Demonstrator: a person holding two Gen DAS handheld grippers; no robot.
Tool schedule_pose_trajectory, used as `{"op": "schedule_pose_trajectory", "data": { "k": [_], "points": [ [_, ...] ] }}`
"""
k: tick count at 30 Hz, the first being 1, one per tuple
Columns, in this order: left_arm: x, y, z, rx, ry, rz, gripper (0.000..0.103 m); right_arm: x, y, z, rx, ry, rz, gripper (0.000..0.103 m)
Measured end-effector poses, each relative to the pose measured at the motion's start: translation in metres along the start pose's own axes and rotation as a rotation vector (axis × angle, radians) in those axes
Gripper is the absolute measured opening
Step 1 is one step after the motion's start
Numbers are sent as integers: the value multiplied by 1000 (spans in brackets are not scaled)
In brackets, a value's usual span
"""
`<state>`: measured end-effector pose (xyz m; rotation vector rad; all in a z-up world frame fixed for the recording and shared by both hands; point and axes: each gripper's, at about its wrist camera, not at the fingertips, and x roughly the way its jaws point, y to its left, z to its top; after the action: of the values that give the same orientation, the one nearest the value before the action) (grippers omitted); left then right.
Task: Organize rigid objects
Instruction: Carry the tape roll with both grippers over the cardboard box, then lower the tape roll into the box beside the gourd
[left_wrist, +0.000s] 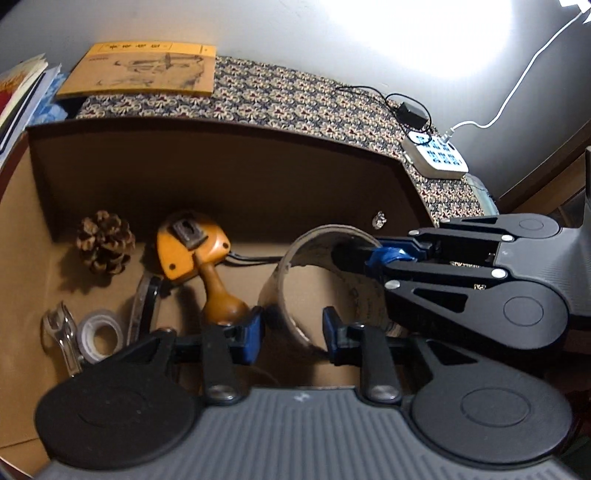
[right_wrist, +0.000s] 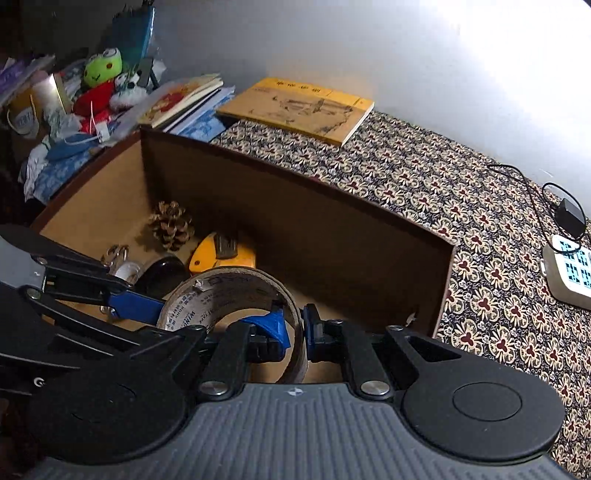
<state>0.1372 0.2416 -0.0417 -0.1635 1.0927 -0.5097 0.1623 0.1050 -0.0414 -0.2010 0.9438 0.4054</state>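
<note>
1. The right gripper (right_wrist: 295, 328) pinches the wall of the big tape roll (right_wrist: 229, 291): 1 finger inside the ring, 1 outside.
2. The left gripper (left_wrist: 293, 334) is spread wide; the roll's near rim sits between its jaws, and contact cannot be told.
3. The roll stands on edge inside the cardboard box (left_wrist: 221, 173).
4. Left of the left jaws lie a wooden-handled tool (left_wrist: 218, 291), a small clear tape roll (left_wrist: 99, 334) and a wrench (left_wrist: 61, 338); a pine cone (left_wrist: 105, 242) sits farther ahead.
5. Beyond the box wall: a yellow book (right_wrist: 299, 109), and to the right a power strip (left_wrist: 436, 157).
</note>
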Motion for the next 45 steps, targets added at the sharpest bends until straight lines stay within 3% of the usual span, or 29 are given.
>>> {"op": "schedule_pose_trajectory", "data": {
  "k": [5, 14, 28, 32, 37, 45],
  "points": [
    [9, 9, -3, 11, 79, 22, 25, 17, 6, -2, 12, 112, 24, 0],
    [-5, 23, -12, 37, 87, 91, 26, 29, 10, -3, 177, 204, 157, 0],
    [-28, 44, -22, 12, 44, 167, 27, 40, 31, -1, 268, 169, 258, 1],
    [-34, 45, -25, 11, 28, 189, 32, 38, 27, -2, 317, 161, 283, 2],
    [-42, 41, -26, 20, 3, 221, 43, 27, 19, -7, 368, 111, 320, 3],
    [-50, 27, -25, 42, -34, 274, 47, -1, 13, -15, 424, -2, 294, 4]
  ]
}}
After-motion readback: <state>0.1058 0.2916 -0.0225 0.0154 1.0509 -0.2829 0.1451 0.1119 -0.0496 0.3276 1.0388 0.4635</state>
